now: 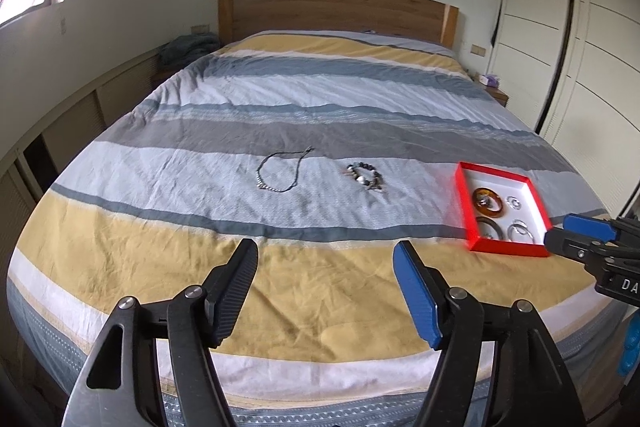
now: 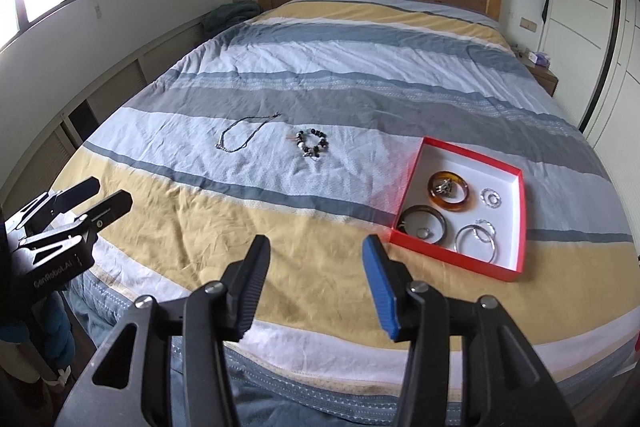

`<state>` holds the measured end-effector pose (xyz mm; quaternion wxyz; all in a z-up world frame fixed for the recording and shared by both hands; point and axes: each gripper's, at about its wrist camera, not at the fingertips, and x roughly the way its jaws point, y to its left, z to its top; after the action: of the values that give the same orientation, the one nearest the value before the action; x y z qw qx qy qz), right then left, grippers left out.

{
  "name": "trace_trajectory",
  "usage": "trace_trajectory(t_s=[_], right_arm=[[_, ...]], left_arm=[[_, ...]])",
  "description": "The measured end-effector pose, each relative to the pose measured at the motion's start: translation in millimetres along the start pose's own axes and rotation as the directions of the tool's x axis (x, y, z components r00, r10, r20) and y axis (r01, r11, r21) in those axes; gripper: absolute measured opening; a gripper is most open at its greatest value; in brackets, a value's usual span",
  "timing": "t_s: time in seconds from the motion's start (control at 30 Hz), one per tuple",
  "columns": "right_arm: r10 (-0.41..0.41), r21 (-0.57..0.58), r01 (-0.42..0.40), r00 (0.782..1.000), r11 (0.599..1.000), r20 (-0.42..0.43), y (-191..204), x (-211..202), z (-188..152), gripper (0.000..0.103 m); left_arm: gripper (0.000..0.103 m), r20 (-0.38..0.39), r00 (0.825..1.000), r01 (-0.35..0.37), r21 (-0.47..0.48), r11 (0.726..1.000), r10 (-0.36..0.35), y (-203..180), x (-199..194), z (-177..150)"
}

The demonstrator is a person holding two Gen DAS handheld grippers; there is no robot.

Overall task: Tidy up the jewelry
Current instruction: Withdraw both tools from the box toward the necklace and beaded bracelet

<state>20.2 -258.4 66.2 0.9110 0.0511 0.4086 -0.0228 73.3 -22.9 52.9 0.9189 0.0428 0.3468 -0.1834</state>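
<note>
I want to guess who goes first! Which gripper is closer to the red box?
Right. The right gripper hangs just short of the red box's near left corner; the left gripper is farther left, facing the necklace.

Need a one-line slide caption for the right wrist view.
Open right gripper above a striped bed; necklace and beaded bracelet lie loose beside a red box holding bangles.

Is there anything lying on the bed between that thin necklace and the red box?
Yes: a beaded bracelet lies on the bedspread between the necklace and the red box. Both views show it, touching neither.
</note>
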Motion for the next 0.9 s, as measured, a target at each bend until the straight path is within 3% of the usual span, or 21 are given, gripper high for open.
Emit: trace_trajectory(t_s=[0.3, 0.5, 0.73, 0.9], right_arm=[[0.023, 0.024, -0.022, 0.999, 0.999, -0.04, -1, 26, -3, 0.047], [0.027, 0.009, -0.026, 0.998, 1.0, -0.059, 2, 38, 6, 0.047], [0.043, 0.003, -0.043, 0.999, 0.999, 0.007, 3, 23, 41, 0.047], [0.045, -0.027, -0.043, 0.996, 0.999, 0.079, 7, 0, 76, 0.047]], left_arm=[[0.069, 0.002, 0.999, -0.05, -0.067, 0.996, 0.05, 30, 20, -15], [0.066, -0.096, 0.992, -0.094, -0.08, 0.992, 0.086, 59, 38, -18], [0.066, -0.061, 0.991, -0.128, -0.124, 0.984, 0.121, 103, 23, 33], [0.066, 0.008, 0.989, -0.148, -0.091, 0.985, 0.149, 113, 1, 80]])
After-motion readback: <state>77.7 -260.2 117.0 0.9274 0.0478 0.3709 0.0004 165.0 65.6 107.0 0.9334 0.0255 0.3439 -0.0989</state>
